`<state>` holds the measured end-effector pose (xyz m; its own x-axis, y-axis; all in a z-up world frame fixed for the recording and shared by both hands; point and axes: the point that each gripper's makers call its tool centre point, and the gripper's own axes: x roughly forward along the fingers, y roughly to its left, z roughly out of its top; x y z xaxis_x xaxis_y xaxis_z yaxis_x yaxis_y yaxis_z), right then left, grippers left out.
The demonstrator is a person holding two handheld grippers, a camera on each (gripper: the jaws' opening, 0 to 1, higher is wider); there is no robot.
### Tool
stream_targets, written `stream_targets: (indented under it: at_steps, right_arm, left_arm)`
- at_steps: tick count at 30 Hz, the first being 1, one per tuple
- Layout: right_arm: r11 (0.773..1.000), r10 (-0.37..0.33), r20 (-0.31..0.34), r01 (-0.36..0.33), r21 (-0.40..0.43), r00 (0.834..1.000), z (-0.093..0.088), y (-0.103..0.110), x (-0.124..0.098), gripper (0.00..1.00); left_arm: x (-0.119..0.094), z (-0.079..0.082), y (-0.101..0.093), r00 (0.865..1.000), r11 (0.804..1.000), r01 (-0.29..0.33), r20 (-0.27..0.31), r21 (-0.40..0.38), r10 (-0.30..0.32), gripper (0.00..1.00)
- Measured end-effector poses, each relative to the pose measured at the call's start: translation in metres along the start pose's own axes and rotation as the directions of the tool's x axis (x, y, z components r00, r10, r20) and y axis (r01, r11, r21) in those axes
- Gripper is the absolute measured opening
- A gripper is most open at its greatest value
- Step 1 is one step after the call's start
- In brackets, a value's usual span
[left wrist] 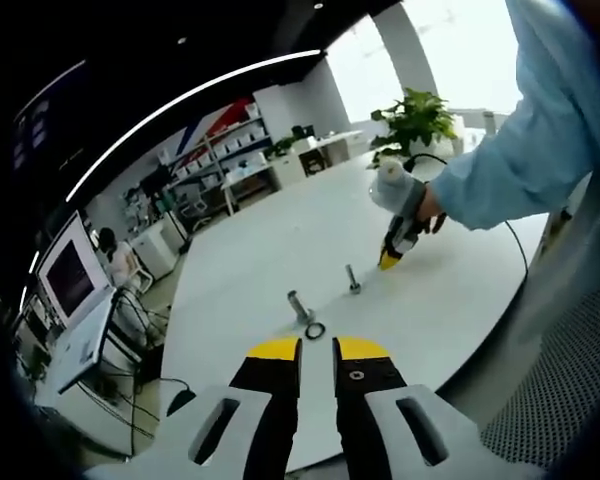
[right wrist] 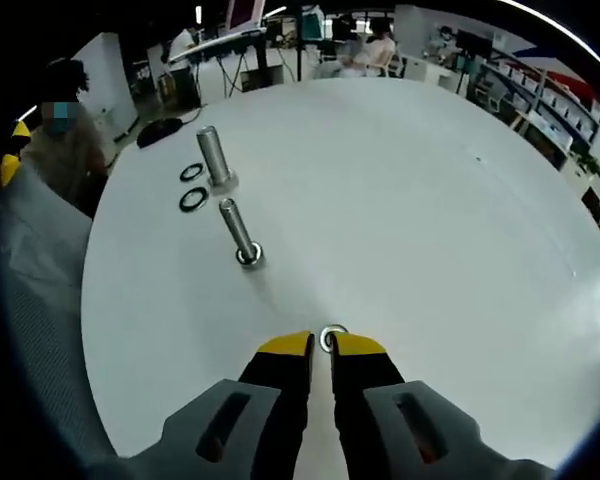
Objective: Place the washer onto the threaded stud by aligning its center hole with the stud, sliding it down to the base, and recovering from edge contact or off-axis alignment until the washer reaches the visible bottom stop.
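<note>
Two studs stand upright on the round white table (right wrist: 430, 200). The thin threaded stud (right wrist: 240, 232) (left wrist: 353, 279) has a ring at its base. The thicker stud (right wrist: 213, 155) (left wrist: 300, 305) stands beyond it. My right gripper (right wrist: 322, 345) is low at the table, well short of the thin stud, its yellow tips shut on a small silver washer (right wrist: 333, 333) that pokes out ahead of them. In the left gripper view a person's hand holds that gripper (left wrist: 389, 261) tip-down on the table. My left gripper (left wrist: 317, 349) is shut and holds nothing, just short of a dark washer (left wrist: 314, 330).
Two dark washers (right wrist: 192, 172) (right wrist: 193, 200) lie by the thick stud. The person's light blue sleeve (left wrist: 540, 150) reaches in from the right. A black cable (left wrist: 520, 250) trails over the table edge. Shelves, desks and a potted plant (left wrist: 415, 120) stand beyond the table.
</note>
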<state>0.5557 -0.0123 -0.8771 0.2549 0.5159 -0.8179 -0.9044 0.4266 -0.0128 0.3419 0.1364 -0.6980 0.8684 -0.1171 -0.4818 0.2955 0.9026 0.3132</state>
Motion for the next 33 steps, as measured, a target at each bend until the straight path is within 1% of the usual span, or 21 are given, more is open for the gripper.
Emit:
stream_targets:
  at_steps: [2,4,6,7,8,9,11,12,15,19,22,25,27,29,32,33]
  right_arm:
    - [1.000,-0.003,-0.003,0.003,-0.009,1.000,0.000,-0.001,0.002,0.06]
    - [1.000,-0.006,-0.009,0.006,-0.018,1.000,0.001,0.001,0.003,0.06]
    - [0.998,-0.032,-0.012,0.031,-0.052,0.999,0.001,0.000,0.000,0.05]
    - [0.998,-0.039,0.010,0.040,-0.055,0.999,0.003,-0.001,-0.004,0.05]
    - [0.999,-0.040,0.042,0.041,-0.034,0.998,0.009,0.001,-0.006,0.05]
    - [1.000,-0.026,0.083,0.026,0.000,0.996,0.017,0.005,-0.010,0.05]
    - [1.000,-0.011,0.122,0.010,0.010,0.992,0.027,0.010,-0.016,0.05]
    - [1.000,-0.009,0.117,0.009,-0.003,0.993,0.029,0.014,-0.020,0.05]
    - [1.000,0.004,0.139,0.000,-0.030,0.990,0.039,0.023,-0.026,0.05]
    - [0.999,0.027,0.191,-0.022,-0.032,0.981,0.058,0.035,-0.035,0.05]
    - [0.997,0.057,0.226,-0.044,-0.060,0.972,0.072,0.046,-0.036,0.05]
    - [0.994,0.082,0.239,-0.063,-0.085,0.968,0.081,0.054,-0.036,0.05]
    - [0.991,0.096,0.225,-0.073,-0.108,0.970,0.083,0.059,-0.033,0.05]
    - [0.990,0.096,0.217,-0.070,-0.123,0.971,0.083,0.062,-0.031,0.05]
    - [0.989,0.106,0.226,-0.080,-0.124,0.968,0.088,0.064,-0.032,0.05]
    - [0.988,0.108,0.219,-0.082,-0.128,0.970,0.088,0.065,-0.031,0.05]
  left_arm:
    - [0.000,0.000,0.000,1.000,1.000,0.001,0.000,0.000,-0.001,0.10]
    - [0.000,0.000,-0.001,1.000,1.000,0.004,-0.001,0.003,-0.004,0.10]
    - [0.000,0.000,-0.001,1.000,1.000,0.006,-0.002,0.005,-0.006,0.10]
    - [0.000,-0.001,-0.002,1.000,1.000,0.006,-0.003,0.006,-0.006,0.10]
    - [0.001,-0.001,-0.002,1.000,1.000,0.006,-0.005,0.006,-0.006,0.10]
    - [0.001,-0.001,-0.002,1.000,1.000,0.006,-0.006,0.006,-0.006,0.10]
    - [0.001,-0.001,-0.001,1.000,1.000,0.005,-0.007,0.006,-0.005,0.10]
    - [0.001,-0.001,-0.001,1.000,1.000,0.004,-0.007,0.006,-0.004,0.10]
    - [0.001,-0.002,-0.001,1.000,1.000,0.005,-0.009,0.006,-0.005,0.10]
    - [0.001,-0.002,-0.002,1.000,1.000,0.007,-0.013,0.008,-0.006,0.10]
    - [0.001,-0.003,-0.002,1.000,1.000,0.008,-0.016,0.010,-0.007,0.10]
    - [0.001,-0.003,-0.002,1.000,1.000,0.007,-0.016,0.011,-0.007,0.10]
    - [0.001,-0.003,-0.002,1.000,1.000,0.007,-0.016,0.010,-0.006,0.10]
    - [0.000,-0.003,-0.002,1.000,1.000,0.006,-0.016,0.011,-0.006,0.10]
    - [0.000,-0.003,-0.001,1.000,1.000,0.005,-0.014,0.011,-0.005,0.10]
    - [0.000,-0.003,-0.001,1.000,1.000,0.004,-0.015,0.011,-0.004,0.10]
